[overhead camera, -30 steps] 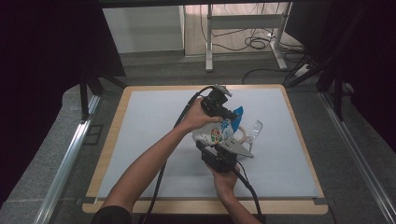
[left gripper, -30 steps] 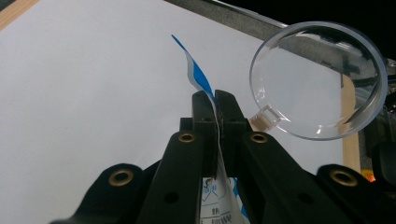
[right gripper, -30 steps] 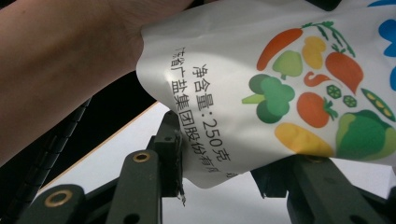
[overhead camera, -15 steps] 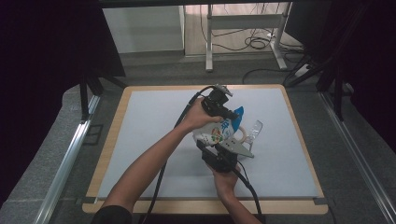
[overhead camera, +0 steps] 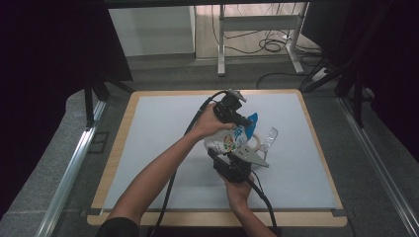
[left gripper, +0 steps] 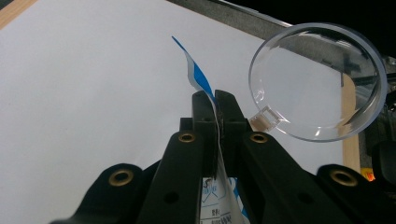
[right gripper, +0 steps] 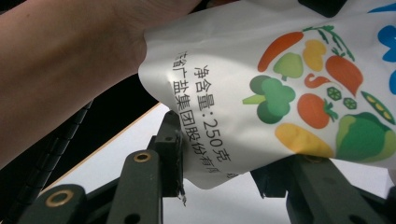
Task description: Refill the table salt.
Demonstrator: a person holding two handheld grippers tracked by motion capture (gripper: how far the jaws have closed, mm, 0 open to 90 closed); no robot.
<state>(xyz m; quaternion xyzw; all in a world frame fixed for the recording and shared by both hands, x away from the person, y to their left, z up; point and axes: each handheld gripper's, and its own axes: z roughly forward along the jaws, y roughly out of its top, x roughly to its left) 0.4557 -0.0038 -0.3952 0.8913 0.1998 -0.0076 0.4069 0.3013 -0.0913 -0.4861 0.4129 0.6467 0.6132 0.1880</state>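
Observation:
A white bag (overhead camera: 231, 143) with a blue top and printed vegetables hangs above the middle of the white mat (overhead camera: 163, 138). My left gripper (overhead camera: 245, 122) is shut on its thin blue-and-white top edge (left gripper: 201, 79), jaws pressed flat together in the left gripper view (left gripper: 216, 109). My right gripper (overhead camera: 226, 155) comes from below and is shut on the bag's bottom corner (right gripper: 219, 154), a jaw on either side of the printed film (right gripper: 261, 84). A clear round plastic cup (overhead camera: 269, 137) sits just right of the bag, its open mouth (left gripper: 317, 81) facing the left gripper's camera.
The mat lies on a wooden table (overhead camera: 116, 158) with wide bare room to the left and front. Cables trail from both grippers toward the near edge. A metal rail (overhead camera: 74, 163) runs along the left side and a desk frame (overhead camera: 257, 29) with floor cables stands beyond.

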